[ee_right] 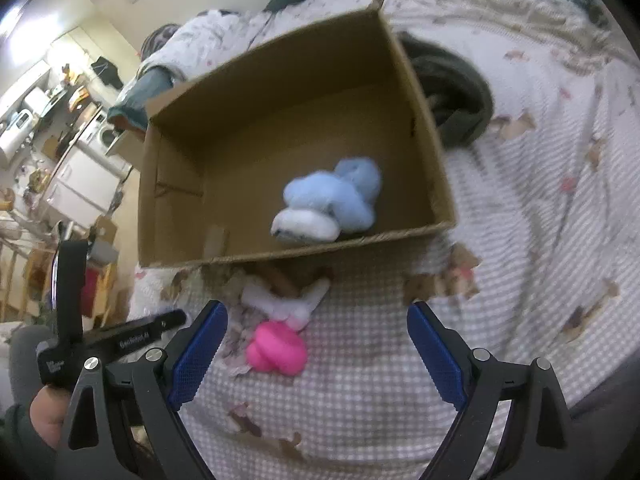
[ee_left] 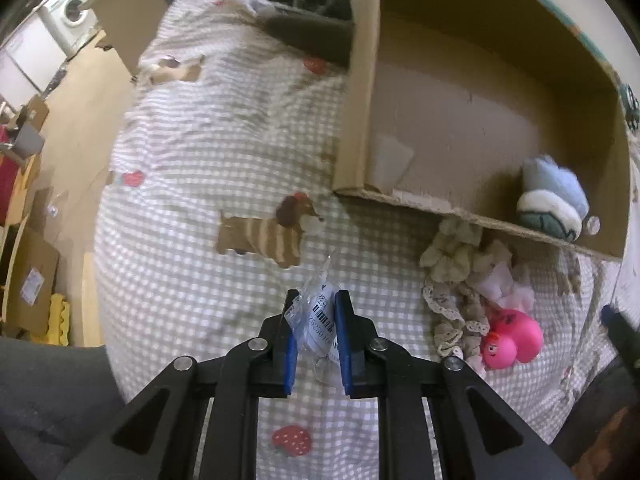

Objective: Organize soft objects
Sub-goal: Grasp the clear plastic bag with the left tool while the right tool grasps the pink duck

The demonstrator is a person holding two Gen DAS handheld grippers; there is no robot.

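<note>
My left gripper (ee_left: 317,297) points down at the bed, shut on a clear plastic packet (ee_left: 320,316) with a barcode label. To its right lie beige lace scrunchies (ee_left: 456,260) and a pink rubber toy (ee_left: 514,338) in front of an open cardboard box (ee_left: 360,100). A blue and white plush (ee_left: 554,196) lies in the box's near corner. My right gripper (ee_right: 316,312) is open above the pink toy (ee_right: 278,348) and a white soft piece (ee_right: 290,306), touching neither. The box (ee_right: 280,100) and the blue plush (ee_right: 332,200) lie beyond it.
The checked bedspread (ee_left: 200,140) with dog and strawberry prints covers the bed. A dark green garment (ee_right: 460,96) lies behind the box. A hand (ee_right: 44,412) holds the left gripper's handle at the lower left of the right wrist view. Floor, cartons and a washing machine (ee_left: 74,12) lie beyond the bed's left edge.
</note>
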